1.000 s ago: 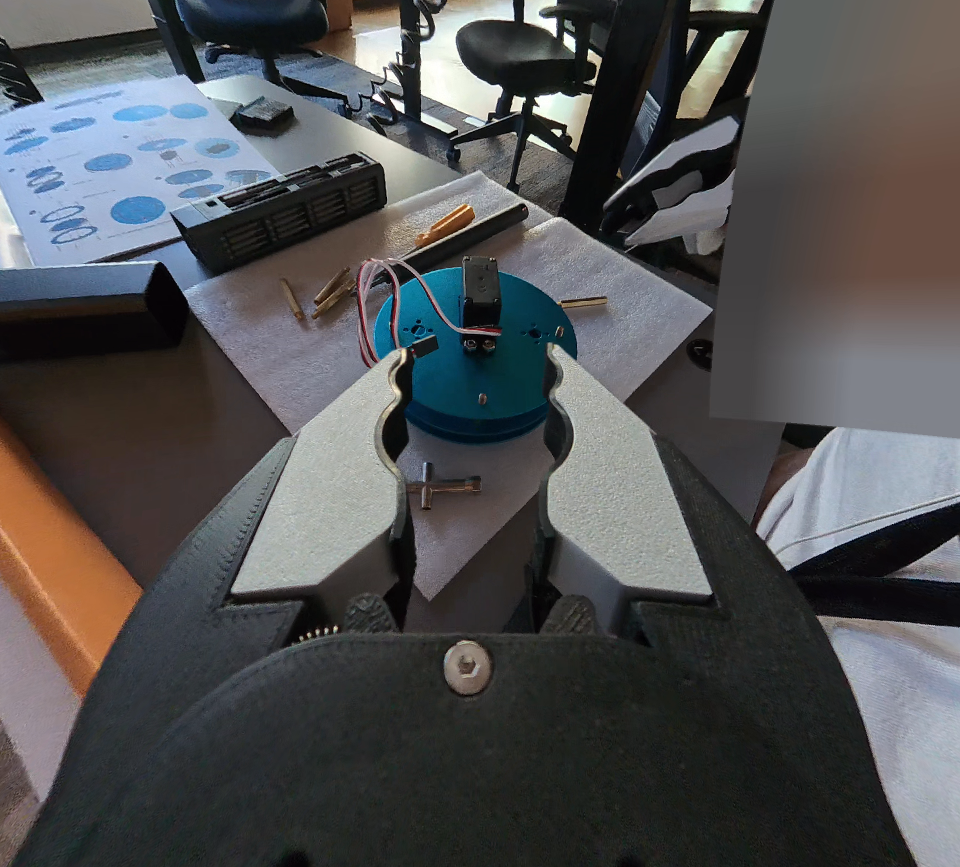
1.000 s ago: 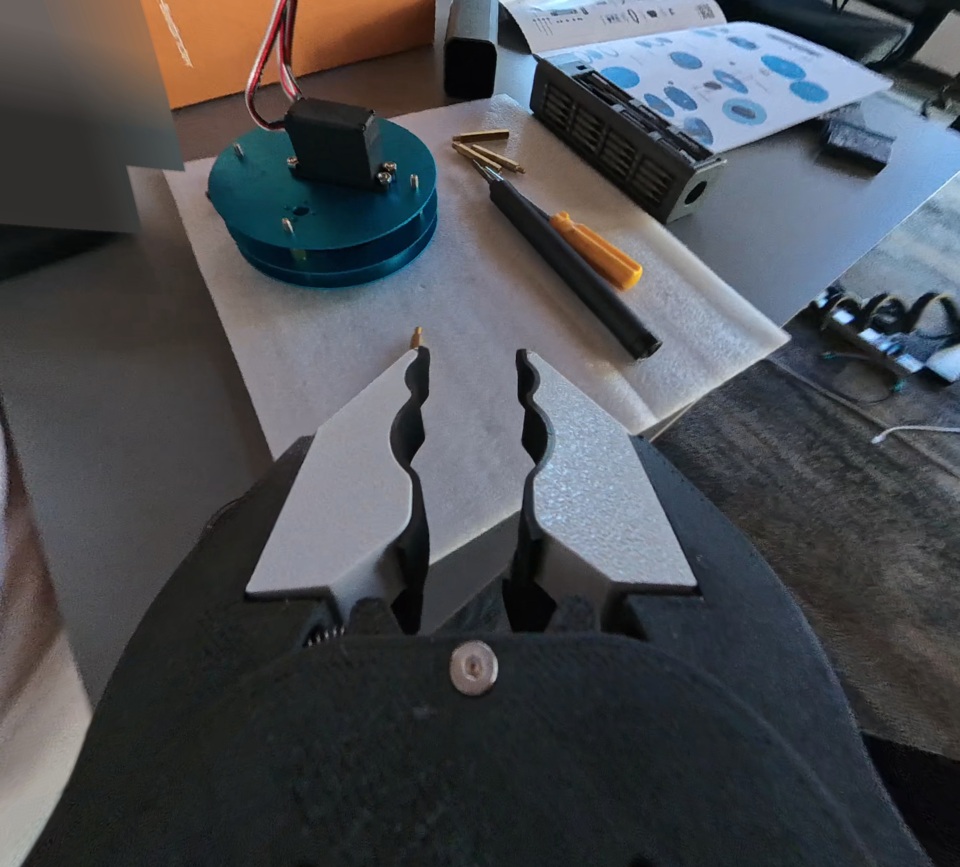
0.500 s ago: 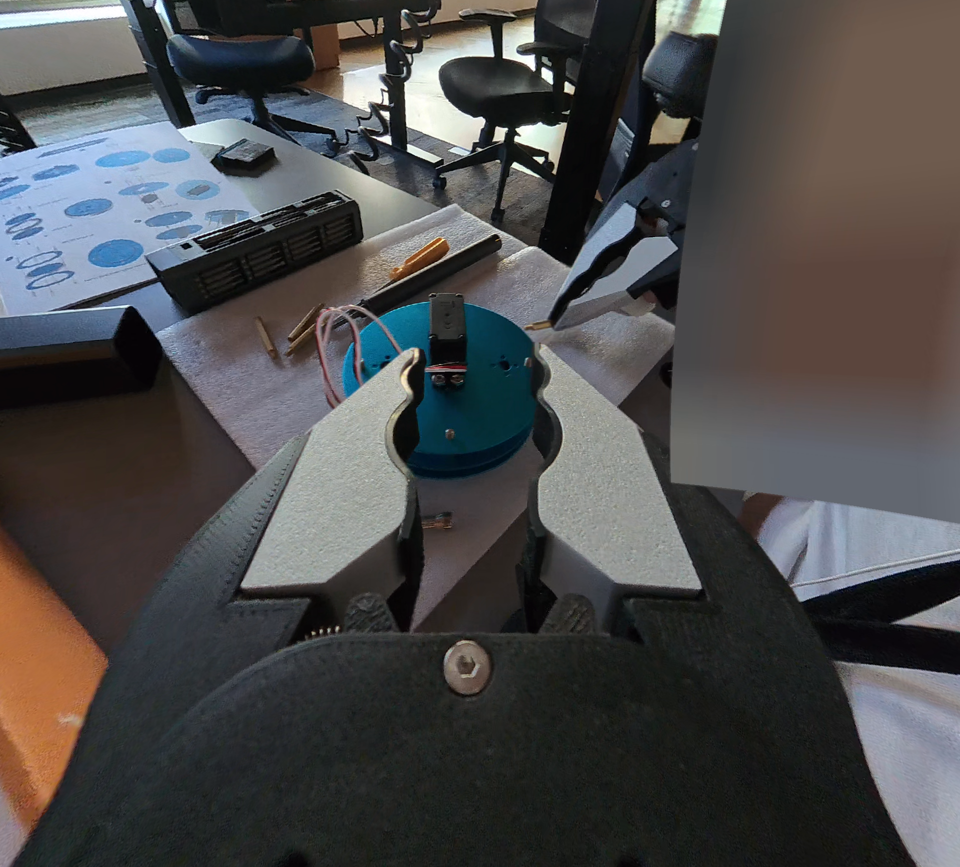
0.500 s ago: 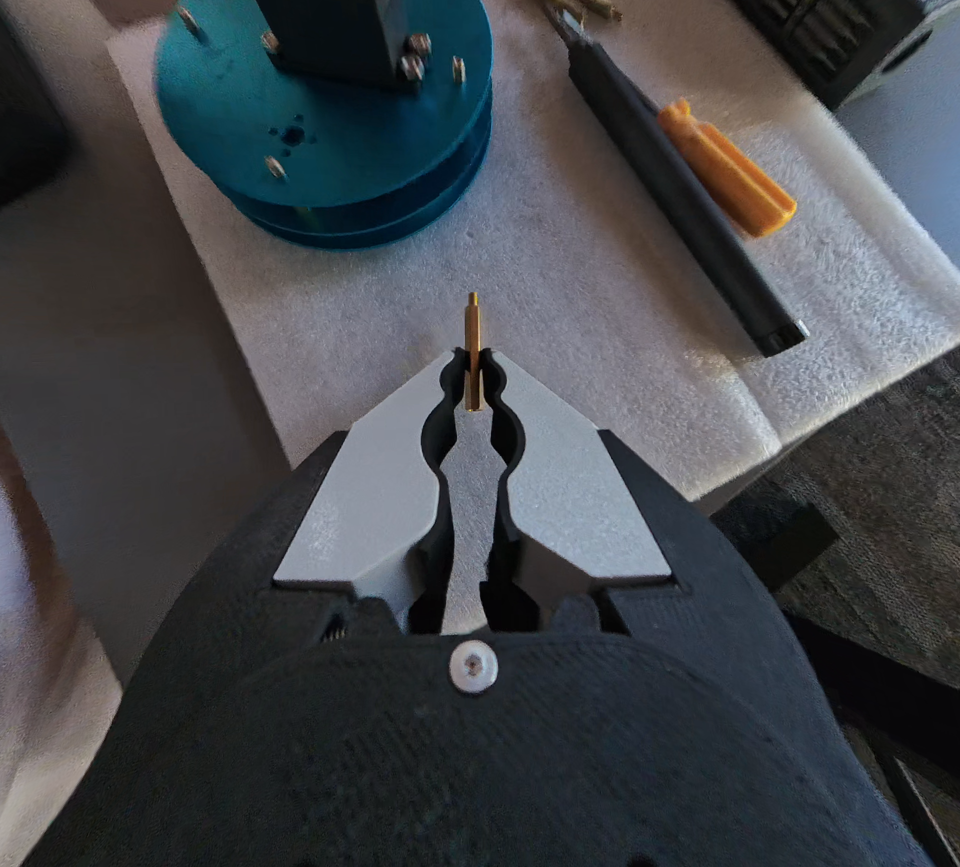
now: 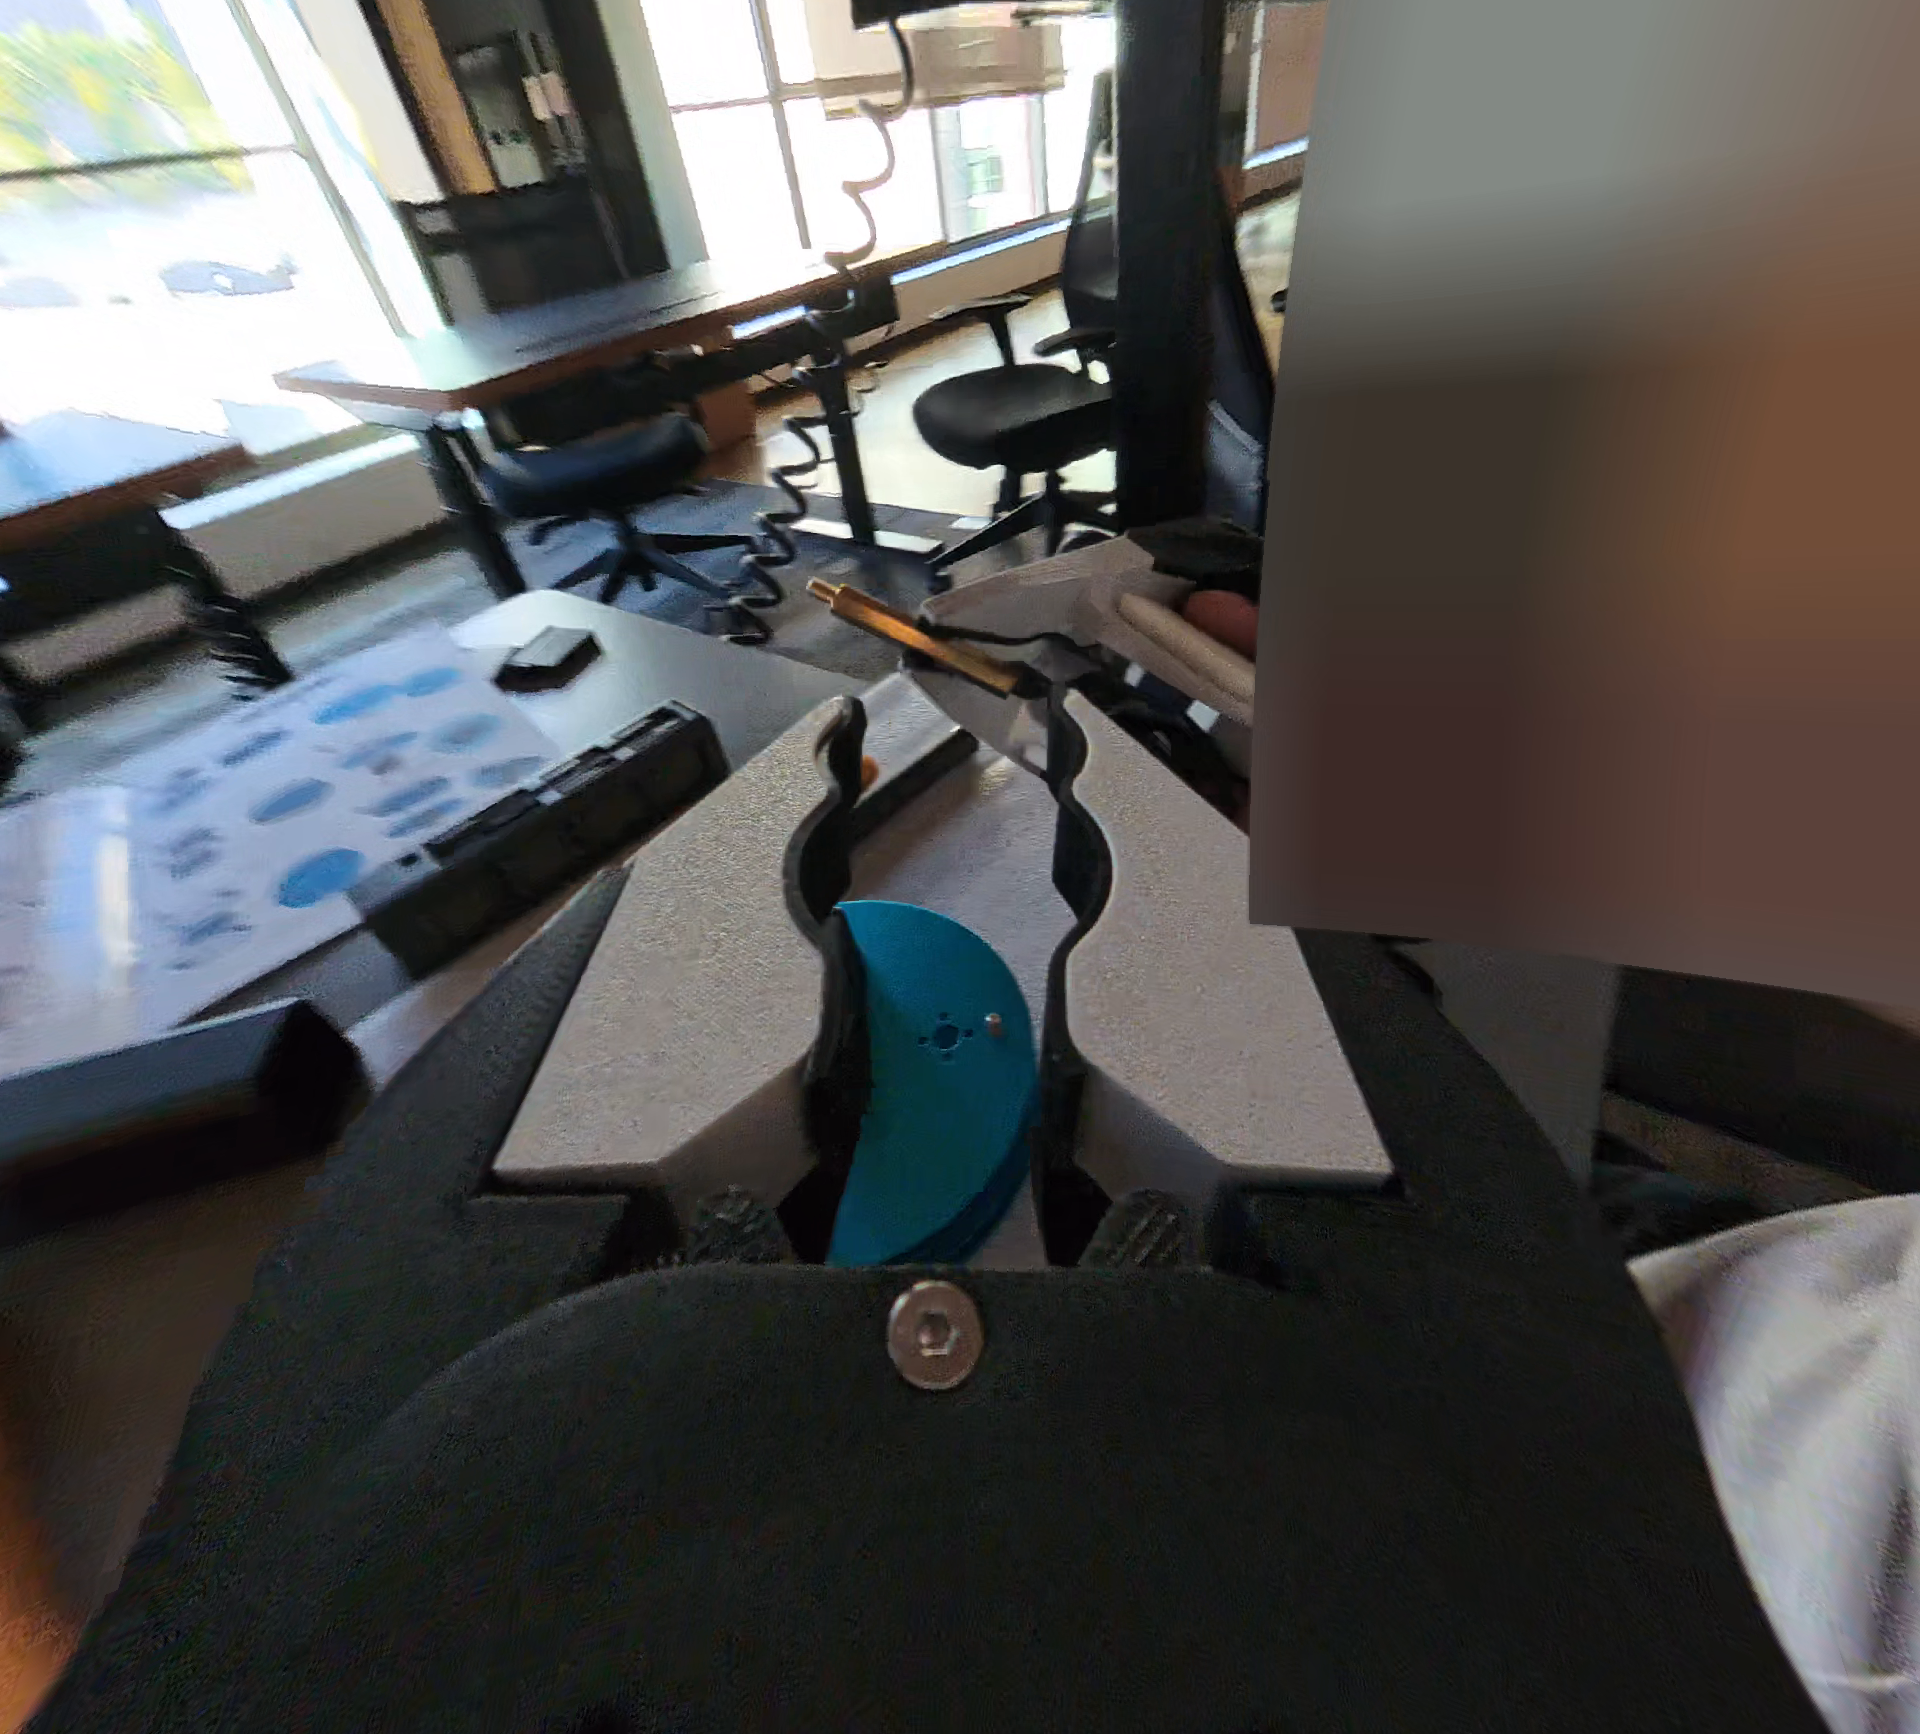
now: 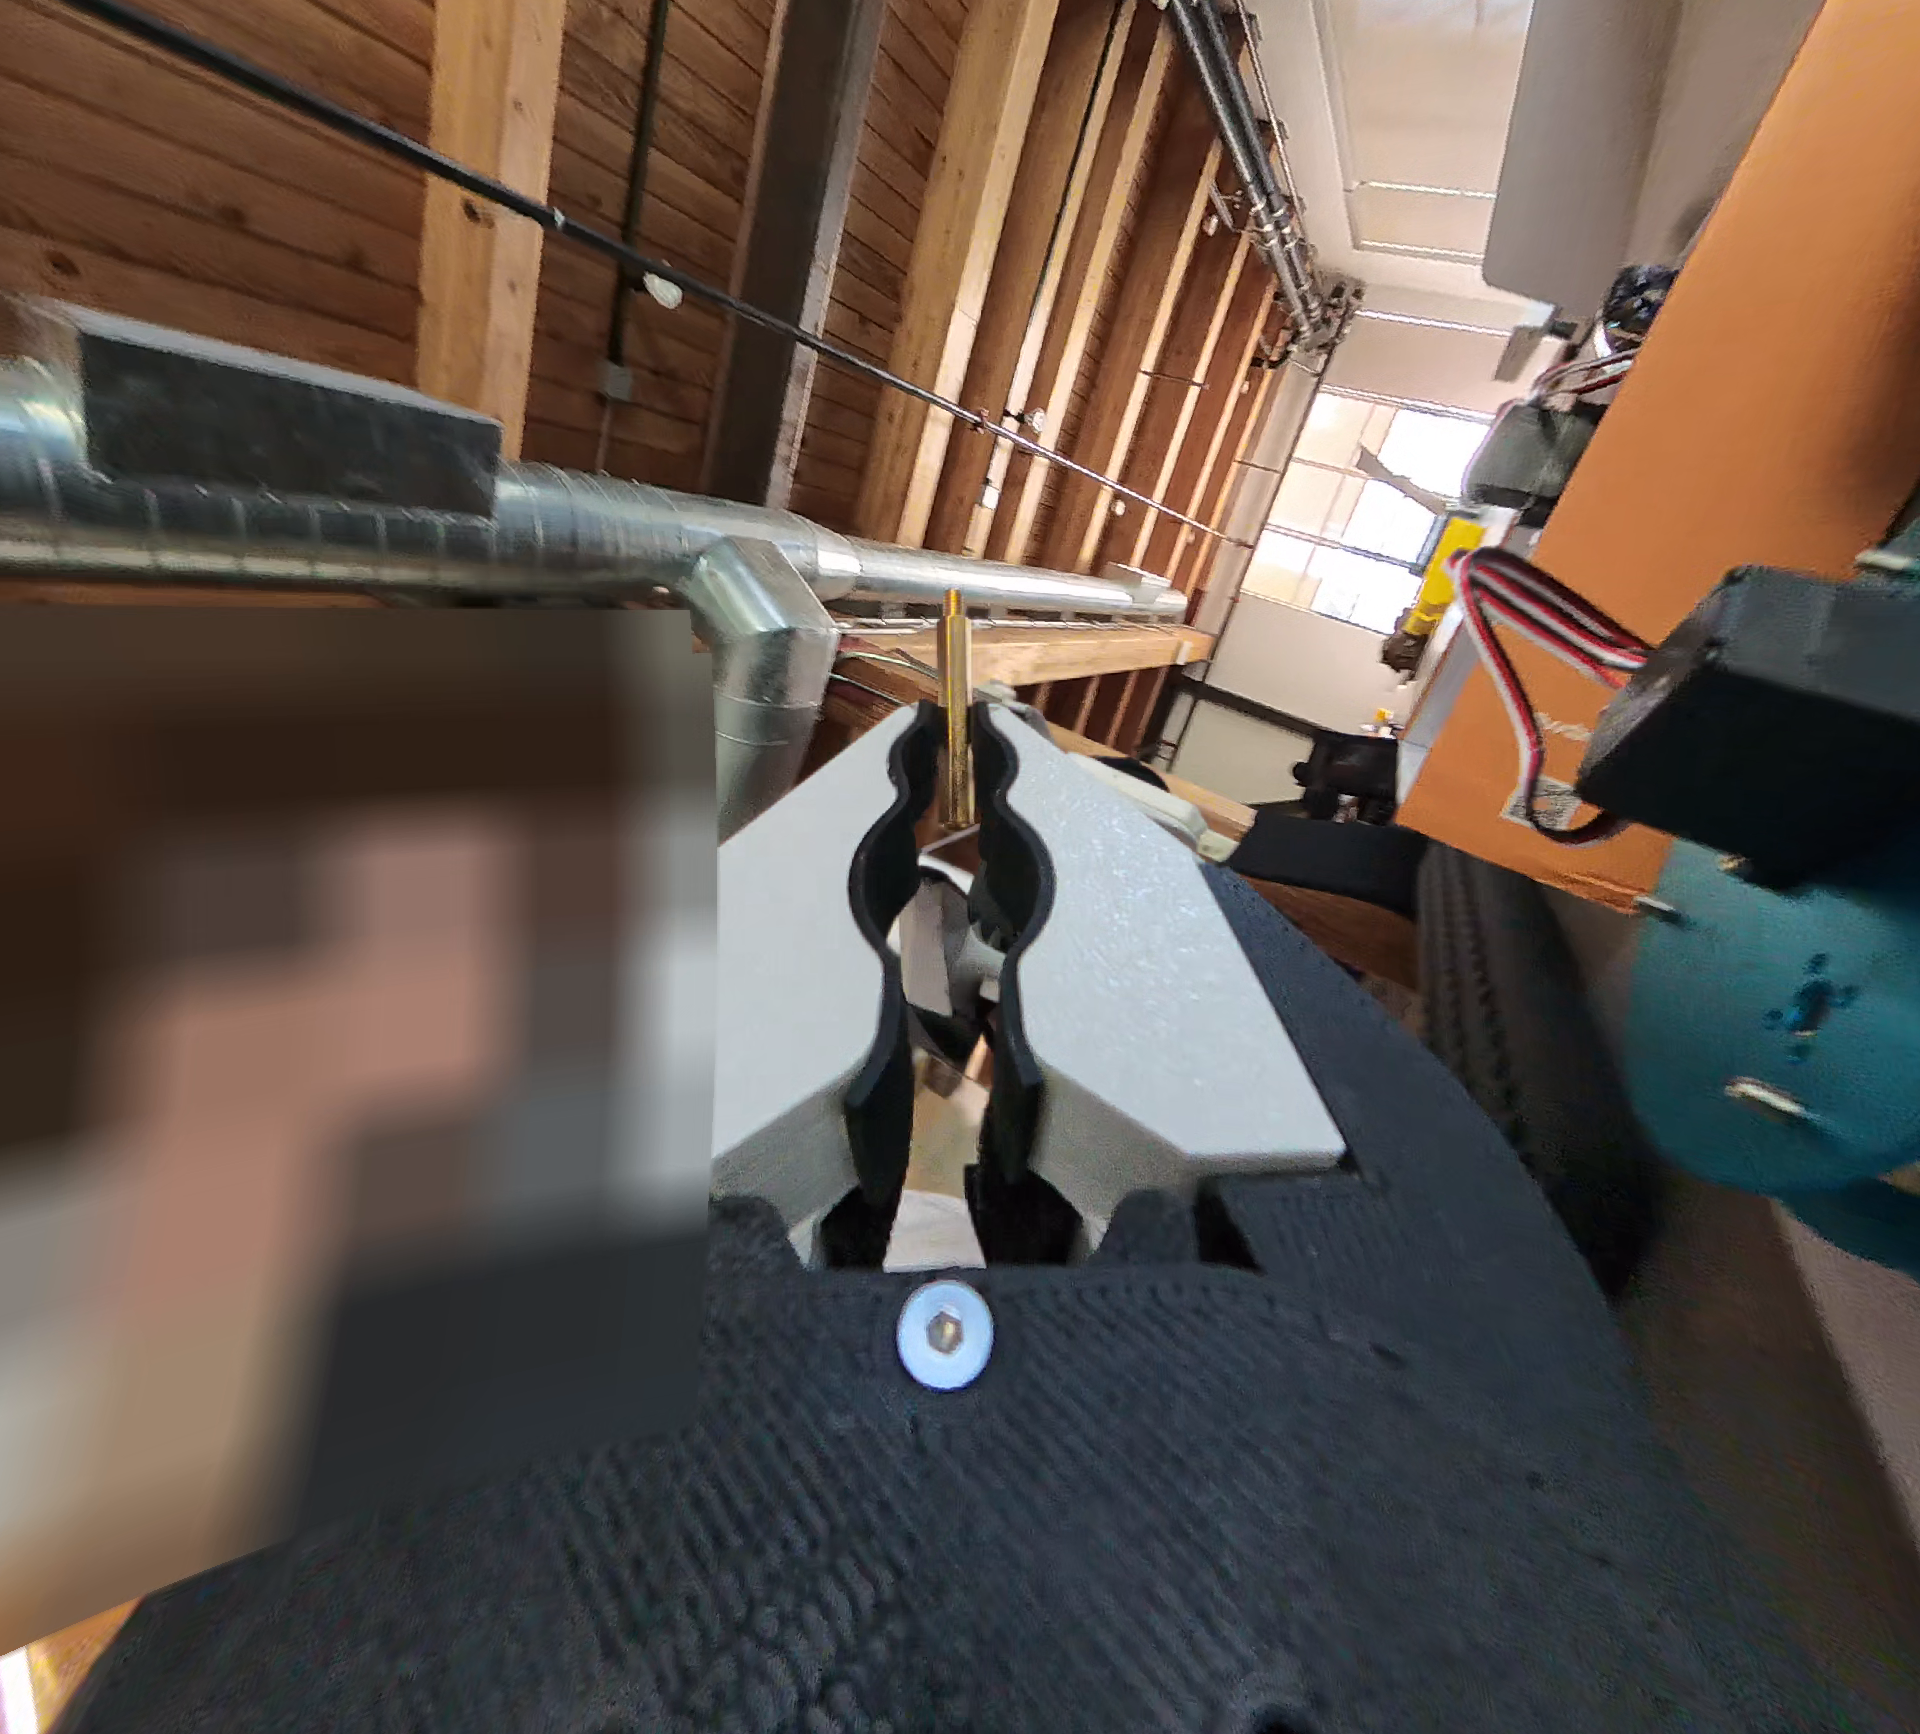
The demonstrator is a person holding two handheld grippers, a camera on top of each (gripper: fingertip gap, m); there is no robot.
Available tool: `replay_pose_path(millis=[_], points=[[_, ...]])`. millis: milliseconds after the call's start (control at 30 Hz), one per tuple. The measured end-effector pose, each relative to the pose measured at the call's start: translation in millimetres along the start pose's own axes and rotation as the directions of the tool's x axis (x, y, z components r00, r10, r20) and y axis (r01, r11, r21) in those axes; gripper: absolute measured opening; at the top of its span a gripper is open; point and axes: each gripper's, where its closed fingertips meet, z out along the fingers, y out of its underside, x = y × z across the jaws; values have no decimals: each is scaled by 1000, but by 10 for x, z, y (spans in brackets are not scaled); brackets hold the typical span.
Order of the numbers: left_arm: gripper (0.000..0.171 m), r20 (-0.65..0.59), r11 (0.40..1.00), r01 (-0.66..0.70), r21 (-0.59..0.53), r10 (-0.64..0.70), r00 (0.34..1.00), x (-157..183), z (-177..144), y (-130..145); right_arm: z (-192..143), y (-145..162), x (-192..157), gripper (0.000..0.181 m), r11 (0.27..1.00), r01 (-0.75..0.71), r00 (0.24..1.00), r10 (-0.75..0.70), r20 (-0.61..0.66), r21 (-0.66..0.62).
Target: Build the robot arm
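The right gripper (image 6: 956,728), two pale grey textured fingers with black wavy inner pads on a black ribbed plastic body, is pressed together on a slim brass hexagonal standoff with a thin threaded tip (image 6: 953,718); the standoff stands out past the fingertips, lifted in the air and pointing towards the wooden plank ceiling; the round teal-blue plastic disc stack (image 6: 1787,1030) lies to the right of that standoff, apart from it, and carries a black box-shaped servo (image 6: 1766,728) with red, white and black wires (image 6: 1538,624); small metal screw ends stick up from the disc face. In the left wrist view the left gripper (image 5: 951,728) is spread, its jaws standing to either side of the blue disc below without touching it as far as can be seen; nothing is held between them; the standoff shows just beyond the left gripper's fingertips, gripped aslant by the other gripper. So far the standoff is picked up and not yet seated in any hole of the disc. Left of the disc lie a black slotted rectangular case (image 5: 551,837) and a white printed sheet with blue circles (image 5: 260,811).
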Motion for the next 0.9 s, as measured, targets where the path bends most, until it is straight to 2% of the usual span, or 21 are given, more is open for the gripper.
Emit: replay_pose_path(millis=[33,133,300,633,700,733,900], points=[[34,19,999,-40,-13,40,999,23,9,-20,14,12,-16,4,1000,-28,1000,27,14,14],[33,78,987,-151,-51,155,985,79,51,-29,23,47,-35,3,995,-88,996,87,31,54],[22,180,947,-304,-103,318,931,70,56,-12,12,159,-60,4,993,-105,994,103,28,61],[20,119,968,-239,-70,246,962,207,-91,-30,-23,308,-99,4,991,-123,991,121,55,46],[13,107,972,-229,-54,233,967,224,-125,-41,-53,289,-90,4,989,-135,989,132,63,59],[4,101,974,-222,-49,226,969,228,-138,-42,-65,295,-83,4,988,-142,988,138,65,55],[3,104,972,-226,-61,232,967,209,-138,1,-89,288,-37,4,984,-167,984,163,77,56]])
